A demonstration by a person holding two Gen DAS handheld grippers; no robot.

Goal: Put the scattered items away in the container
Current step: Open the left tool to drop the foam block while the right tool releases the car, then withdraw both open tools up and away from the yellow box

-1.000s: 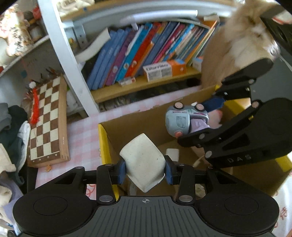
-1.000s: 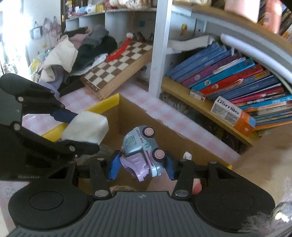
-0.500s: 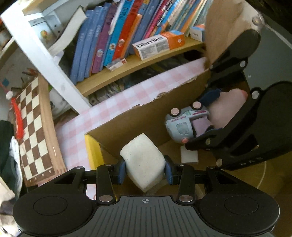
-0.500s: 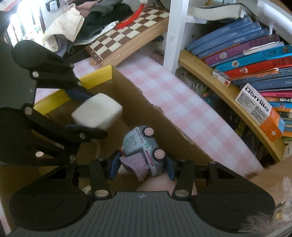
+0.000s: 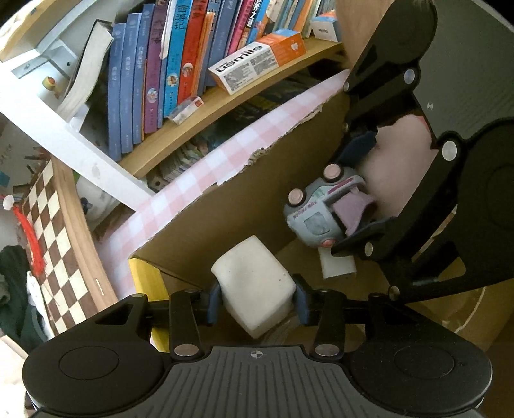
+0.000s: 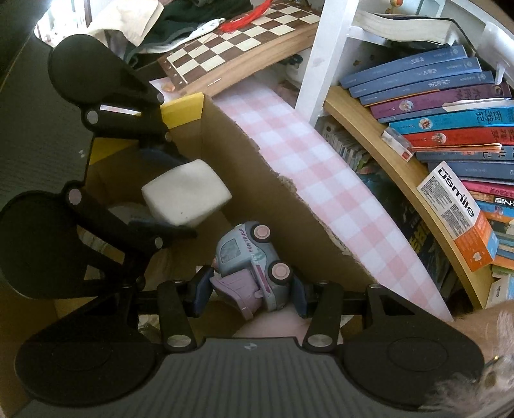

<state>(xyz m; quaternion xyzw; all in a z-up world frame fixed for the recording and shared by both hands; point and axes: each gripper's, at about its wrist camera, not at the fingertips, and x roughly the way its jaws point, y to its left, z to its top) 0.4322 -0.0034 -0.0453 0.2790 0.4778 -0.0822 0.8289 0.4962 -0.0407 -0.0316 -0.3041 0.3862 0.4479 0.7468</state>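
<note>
My left gripper (image 5: 255,304) is shut on a white foam block (image 5: 253,286) and holds it inside the open cardboard box (image 5: 205,238). My right gripper (image 6: 250,292) is shut on a grey and lilac toy truck (image 6: 249,263), also low inside the box (image 6: 282,231), near its far wall. In the left wrist view the truck (image 5: 318,212) hangs to the right of the block, in the right gripper (image 5: 369,183). In the right wrist view the block (image 6: 186,193) sits to the left in the left gripper (image 6: 160,189). A small white piece (image 5: 337,265) lies on the box floor.
A pink checked cloth (image 6: 321,173) covers the table behind the box. A bookshelf with books (image 5: 180,61) and an orange and white carton (image 6: 459,215) stands beyond. A chessboard (image 6: 237,41) leans at the left, with piled clothes (image 6: 135,19) behind it.
Both grippers have gone down and forward into the box with their loads. The box walls now rise around both held things.
</note>
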